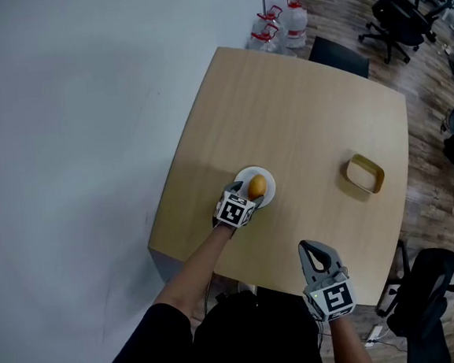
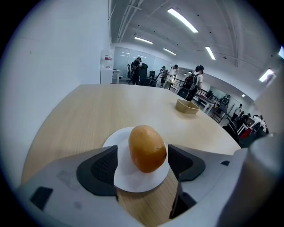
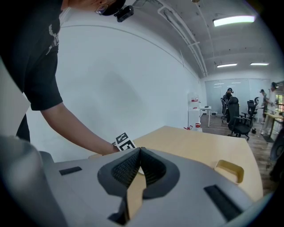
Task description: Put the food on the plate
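Orange-brown food [image 2: 147, 148] rests on the white plate [image 2: 133, 182] mid-frame on the wooden counter [image 1: 284, 108], between the parted jaws of the left tongs [image 2: 143, 163], while the right tongs [image 3: 136, 166], lower right in the head view, are closed on nothing.

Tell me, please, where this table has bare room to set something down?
The far half of the table, beyond the white plate and tan dish, is bare, as is the strip between them. It is crowded at the plate, where the left hand-held gripper flanks the food, and around the right hand-held gripper.
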### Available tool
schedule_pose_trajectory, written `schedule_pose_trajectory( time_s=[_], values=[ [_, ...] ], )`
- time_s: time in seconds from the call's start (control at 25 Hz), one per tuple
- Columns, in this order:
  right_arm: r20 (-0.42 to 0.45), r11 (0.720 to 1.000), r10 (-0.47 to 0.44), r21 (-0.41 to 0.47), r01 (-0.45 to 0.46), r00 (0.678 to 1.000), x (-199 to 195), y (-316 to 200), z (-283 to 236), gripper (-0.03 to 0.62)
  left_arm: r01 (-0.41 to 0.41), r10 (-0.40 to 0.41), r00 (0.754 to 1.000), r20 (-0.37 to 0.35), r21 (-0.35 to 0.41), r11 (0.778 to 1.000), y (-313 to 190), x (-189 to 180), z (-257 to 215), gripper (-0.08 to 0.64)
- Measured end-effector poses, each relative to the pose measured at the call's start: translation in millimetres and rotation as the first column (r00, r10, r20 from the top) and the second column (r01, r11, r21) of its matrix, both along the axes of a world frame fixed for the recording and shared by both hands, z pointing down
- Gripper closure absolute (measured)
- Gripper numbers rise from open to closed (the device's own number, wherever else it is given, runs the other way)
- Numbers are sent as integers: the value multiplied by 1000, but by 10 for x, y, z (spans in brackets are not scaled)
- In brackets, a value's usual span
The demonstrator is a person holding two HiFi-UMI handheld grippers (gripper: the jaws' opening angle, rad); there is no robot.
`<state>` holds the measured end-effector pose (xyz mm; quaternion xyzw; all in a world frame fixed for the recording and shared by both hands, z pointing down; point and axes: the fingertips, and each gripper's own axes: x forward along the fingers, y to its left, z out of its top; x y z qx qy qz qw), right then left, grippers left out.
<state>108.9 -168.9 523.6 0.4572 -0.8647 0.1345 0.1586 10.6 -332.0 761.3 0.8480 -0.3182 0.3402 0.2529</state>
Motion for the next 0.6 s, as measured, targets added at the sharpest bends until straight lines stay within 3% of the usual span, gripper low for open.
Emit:
schedule_pose_trajectory(
  time_s=[0.36, 0.6],
  values=[
    [20, 995, 99, -3, -99, 995, 113, 82, -155, 532, 46, -43, 996, -72, 39, 998, 90, -193, -365, 235],
    [7, 989, 146, 38, -146, 989, 69, 281, -352, 532, 115, -93, 979, -184, 113, 987, 381, -443, -973, 235]
  ],
)
